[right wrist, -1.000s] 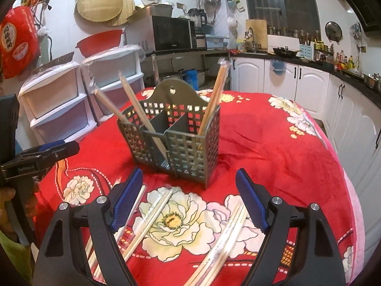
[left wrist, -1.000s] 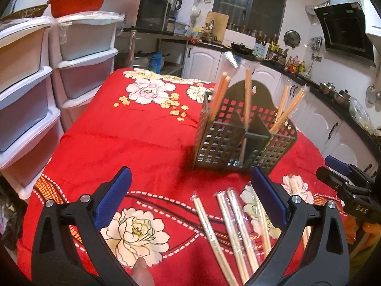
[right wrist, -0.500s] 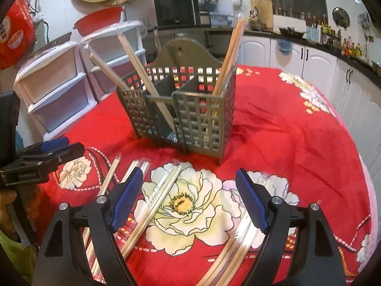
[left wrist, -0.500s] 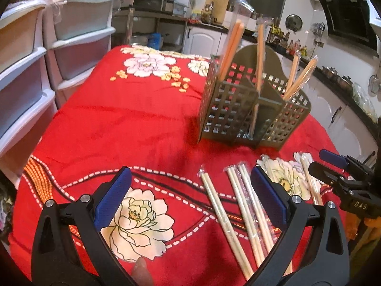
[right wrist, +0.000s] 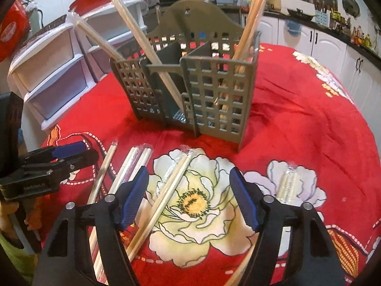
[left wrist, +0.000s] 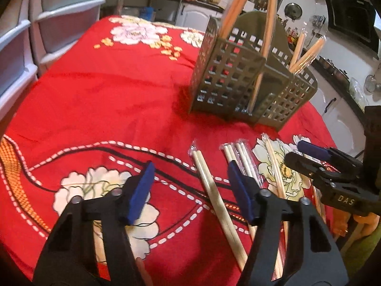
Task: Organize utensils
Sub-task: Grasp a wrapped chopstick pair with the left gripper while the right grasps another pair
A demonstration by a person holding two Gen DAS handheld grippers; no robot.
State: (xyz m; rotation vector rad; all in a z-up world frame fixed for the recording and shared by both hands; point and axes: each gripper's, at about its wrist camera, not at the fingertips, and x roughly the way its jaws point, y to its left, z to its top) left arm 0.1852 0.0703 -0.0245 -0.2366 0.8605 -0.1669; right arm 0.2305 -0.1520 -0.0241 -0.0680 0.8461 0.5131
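A grey lattice utensil holder (left wrist: 250, 81) (right wrist: 190, 90) stands on the red flowered cloth, with several wrapped chopstick pairs upright in its compartments. Several more wrapped chopstick pairs (left wrist: 214, 197) (right wrist: 166, 190) lie flat on the cloth in front of it. My left gripper (left wrist: 190, 190) is open and empty, low over the leftmost loose pair. My right gripper (right wrist: 189, 195) is open and empty, low over the pair on the white flower. Each gripper shows in the other's view: the right one (left wrist: 316, 157), the left one (right wrist: 64, 155).
White plastic drawer units (right wrist: 47, 71) stand beside the table's left side. Kitchen cabinets and a counter (right wrist: 333, 43) run along the back. The red cloth (left wrist: 107, 95) stretches bare to the left of the holder.
Both grippers have moved forward and down toward the loose chopsticks and the holder, which now looks much nearer. Both stayed open.
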